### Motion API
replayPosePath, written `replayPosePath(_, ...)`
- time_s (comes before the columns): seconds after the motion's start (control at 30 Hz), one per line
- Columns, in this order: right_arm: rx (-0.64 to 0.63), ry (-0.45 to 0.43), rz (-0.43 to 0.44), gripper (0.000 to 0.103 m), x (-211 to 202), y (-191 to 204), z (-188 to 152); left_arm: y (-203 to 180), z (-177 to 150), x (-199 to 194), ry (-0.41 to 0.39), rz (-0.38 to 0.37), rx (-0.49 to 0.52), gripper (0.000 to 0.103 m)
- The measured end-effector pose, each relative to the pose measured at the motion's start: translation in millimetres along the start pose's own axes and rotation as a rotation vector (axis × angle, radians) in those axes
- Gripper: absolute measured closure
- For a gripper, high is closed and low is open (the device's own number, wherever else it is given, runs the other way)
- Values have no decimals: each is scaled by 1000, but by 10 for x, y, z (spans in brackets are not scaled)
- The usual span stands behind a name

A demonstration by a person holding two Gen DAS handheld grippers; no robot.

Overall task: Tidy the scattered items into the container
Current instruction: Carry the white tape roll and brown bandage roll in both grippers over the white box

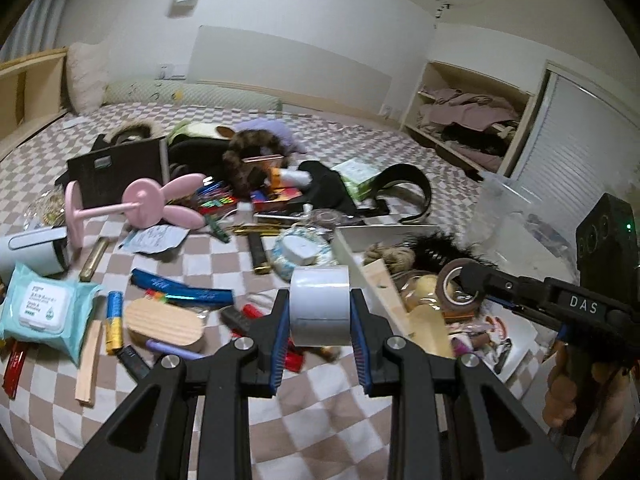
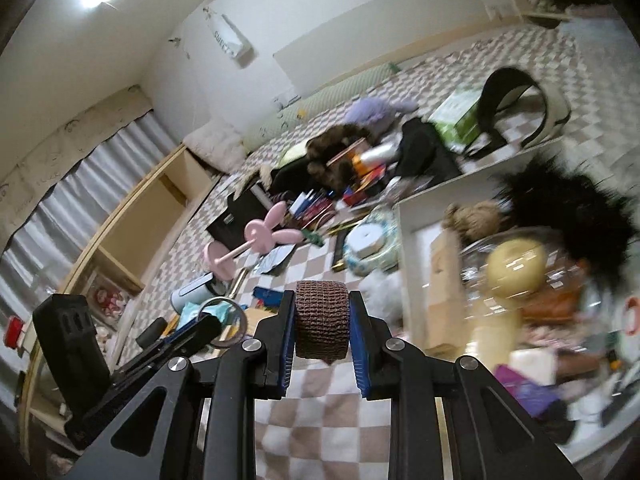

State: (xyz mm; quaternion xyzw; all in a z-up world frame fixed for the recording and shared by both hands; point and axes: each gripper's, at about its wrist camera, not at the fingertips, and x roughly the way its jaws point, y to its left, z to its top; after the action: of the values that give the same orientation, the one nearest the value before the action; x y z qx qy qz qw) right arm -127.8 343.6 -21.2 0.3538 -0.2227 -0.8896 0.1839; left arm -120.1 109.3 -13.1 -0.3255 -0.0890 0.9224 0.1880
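Note:
My left gripper (image 1: pixel 319 302) is shut on a white tape roll (image 1: pixel 320 312), held above the checked bedspread just left of the white container (image 1: pixel 349 253). My right gripper (image 2: pixel 322 304) is shut on a brown woven tape roll (image 2: pixel 322 322); in the left wrist view this brown roll (image 1: pixel 451 289) hangs over the container's near part. The container (image 2: pixel 406 264) holds a twine ball (image 1: pixel 390 256), a black feathery item (image 2: pixel 568 208) and a yellow ball (image 2: pixel 516 268). The right wrist view also catches the left gripper (image 2: pixel 214 322) with its white roll (image 2: pixel 224 322) at lower left.
Scattered on the bed: a pink bunny stand (image 1: pixel 144 204), a wet-wipes pack (image 1: pixel 44 312), a ribbed wooden block (image 1: pixel 164 322), batteries (image 1: pixel 113 320), a blue strip (image 1: pixel 180 288), a black box (image 1: pixel 120 172) and a black headband (image 1: pixel 404 184). A clear plastic bin (image 1: pixel 516 216) stands right of the container.

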Motion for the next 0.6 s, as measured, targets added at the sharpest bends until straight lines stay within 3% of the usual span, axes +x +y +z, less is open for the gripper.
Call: replayPosePath(0.6,60,-73,-131,78,-710,-724,43,-854,-82,214,60,-154,92,75)
